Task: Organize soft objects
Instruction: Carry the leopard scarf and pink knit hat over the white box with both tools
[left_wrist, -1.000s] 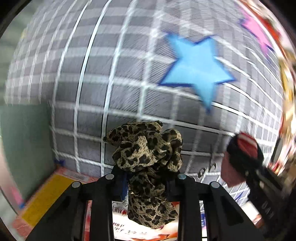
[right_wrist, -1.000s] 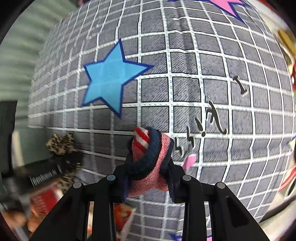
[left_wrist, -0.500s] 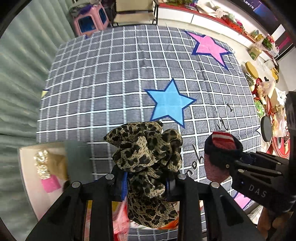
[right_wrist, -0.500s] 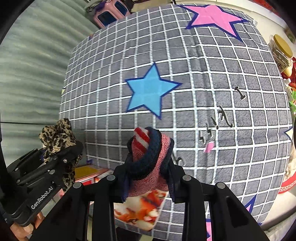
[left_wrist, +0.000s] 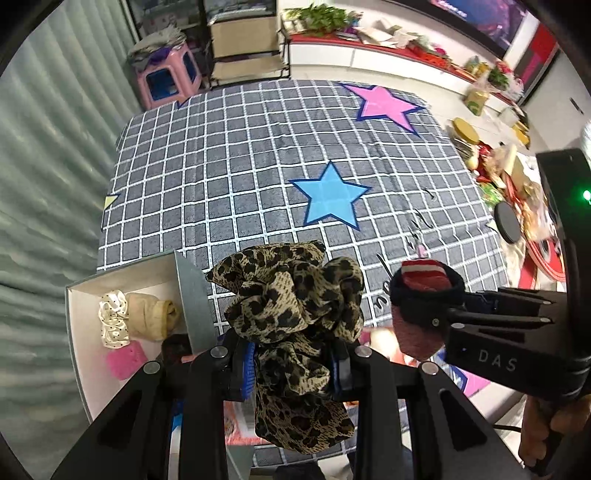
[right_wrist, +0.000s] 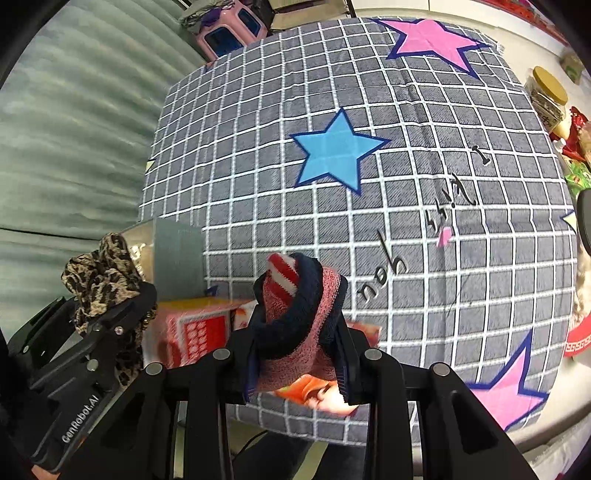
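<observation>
Left gripper (left_wrist: 293, 363) is clamped on the leopard scrunchie (left_wrist: 291, 306), right gripper (right_wrist: 297, 360) on the rolled sock (right_wrist: 295, 314); the box (left_wrist: 85, 332) at 9 o'clock is crowded, so either could spill out.

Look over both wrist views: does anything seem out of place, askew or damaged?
Nothing stands out. The left gripper holds a leopard-print fabric scrunchie, the right gripper a rolled pink, navy and red-striped sock, above the grey checked star-patterned blanket.
</observation>
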